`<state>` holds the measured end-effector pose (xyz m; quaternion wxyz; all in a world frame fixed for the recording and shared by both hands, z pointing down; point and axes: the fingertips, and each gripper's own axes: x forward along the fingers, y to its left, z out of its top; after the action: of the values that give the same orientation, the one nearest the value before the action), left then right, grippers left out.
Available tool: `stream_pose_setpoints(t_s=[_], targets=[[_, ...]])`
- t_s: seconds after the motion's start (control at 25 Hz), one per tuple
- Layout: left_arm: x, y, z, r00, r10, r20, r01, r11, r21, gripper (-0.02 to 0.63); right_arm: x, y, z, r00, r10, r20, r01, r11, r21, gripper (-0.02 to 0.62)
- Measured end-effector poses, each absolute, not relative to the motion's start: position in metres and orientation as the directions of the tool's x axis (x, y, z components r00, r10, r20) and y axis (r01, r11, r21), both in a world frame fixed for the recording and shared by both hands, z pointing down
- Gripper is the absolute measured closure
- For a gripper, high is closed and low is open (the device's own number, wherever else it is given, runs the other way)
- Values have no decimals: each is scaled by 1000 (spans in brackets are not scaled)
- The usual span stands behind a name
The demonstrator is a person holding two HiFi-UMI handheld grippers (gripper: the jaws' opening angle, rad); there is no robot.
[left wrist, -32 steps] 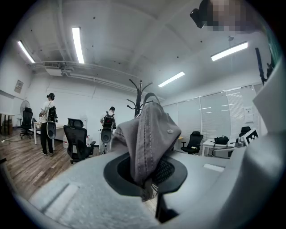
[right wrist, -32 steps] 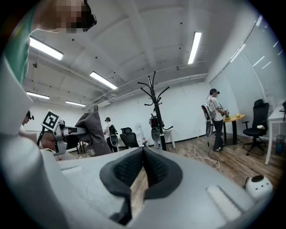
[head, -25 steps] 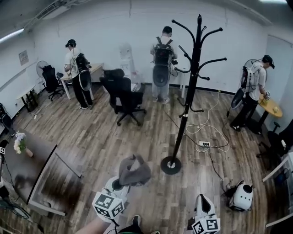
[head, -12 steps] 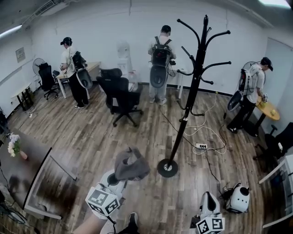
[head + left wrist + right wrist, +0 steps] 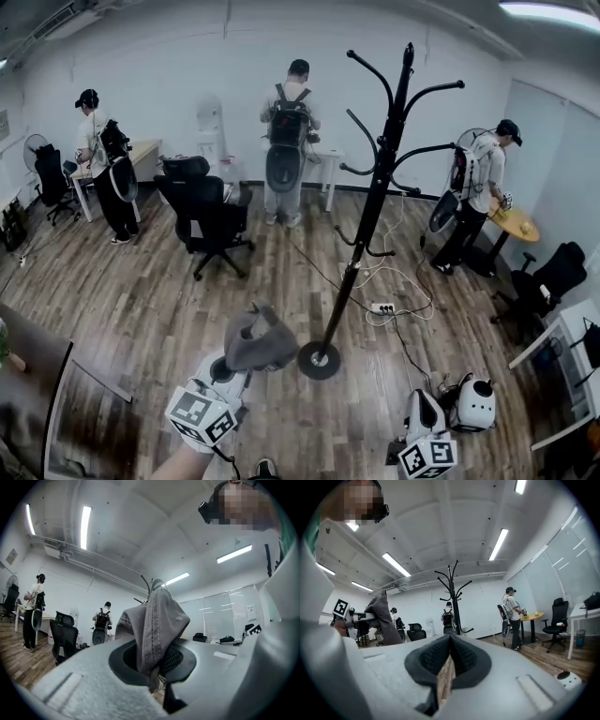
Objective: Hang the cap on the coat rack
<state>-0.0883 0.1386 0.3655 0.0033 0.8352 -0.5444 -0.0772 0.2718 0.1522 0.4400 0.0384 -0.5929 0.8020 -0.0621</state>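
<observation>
Coat rack (image 5: 382, 173) stands upright on the wood floor (image 5: 159, 300), ahead and to the right of the cap, well apart from it. Grey cap (image 5: 258, 342) is pinched in my left gripper (image 5: 232, 370), jaws clamped on a fold of fabric with the crown bunched upward. Right gripper (image 5: 424, 412) is closed on nothing, low at right. My plan: lift to the near hook arm (image 5: 349, 113), present the cap's open underside over the tip, let it settle, then release. Keep the right gripper off the base (image 5: 320, 360).
</observation>
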Motion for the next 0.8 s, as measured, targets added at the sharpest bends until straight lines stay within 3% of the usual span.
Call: stream_pose_setpoints(t_s=[0.8], targets=[[-193,39,405,429,-899,-87,-889,-437,137,583,192,85,456,-220,-970,103,-975,213,-69,592]])
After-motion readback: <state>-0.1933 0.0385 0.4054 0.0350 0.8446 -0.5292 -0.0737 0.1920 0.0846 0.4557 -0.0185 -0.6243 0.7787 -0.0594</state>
